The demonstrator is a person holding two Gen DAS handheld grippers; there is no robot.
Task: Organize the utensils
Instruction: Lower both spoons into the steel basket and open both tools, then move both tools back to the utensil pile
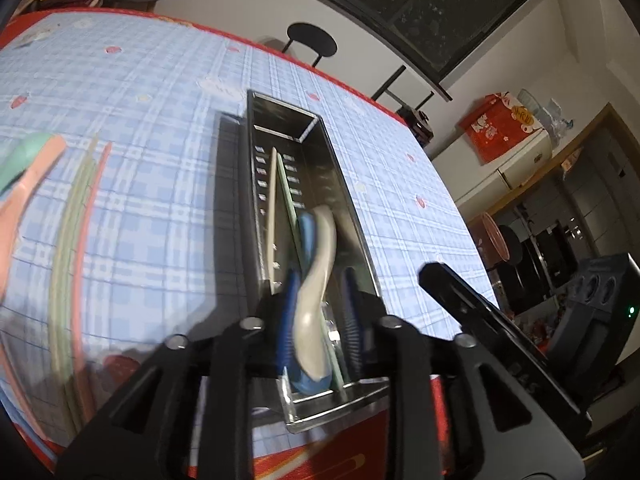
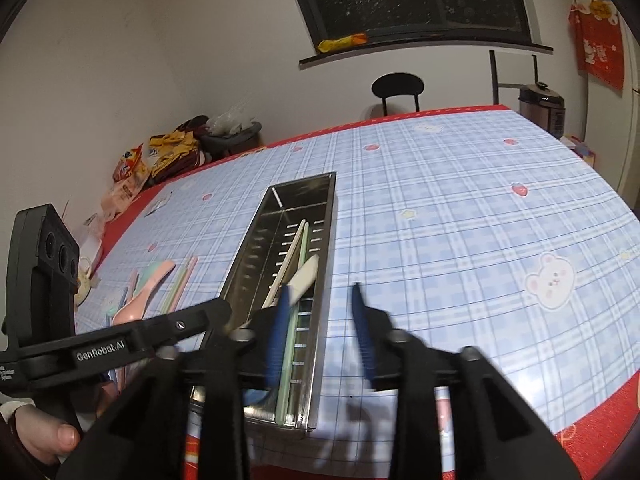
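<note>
Blue-padded fingers fill the foreground: the left hand-held gripper (image 1: 318,316) hangs low over the near end of the steel utensil tray (image 1: 347,196), jaws narrowly parted around a cream spoon (image 1: 316,292), and I can't tell whether the pads pinch it or have let go. That spoon sits in the tray on top of a blue spoon (image 1: 306,232), beside cream and green chopsticks (image 1: 273,200). Over on the right, the right hand-held gripper (image 2: 320,332) hovers moderately open and empty, one finger above the tray, the other above the checked surface (image 2: 460,220). Still waiting out on the cloth: pink and green spoons (image 2: 146,286) and more chopsticks (image 2: 185,280). My read: the spoon is being placed. Do it well by lifting straight up, clear of the handle, without nudging the tray.
</note>
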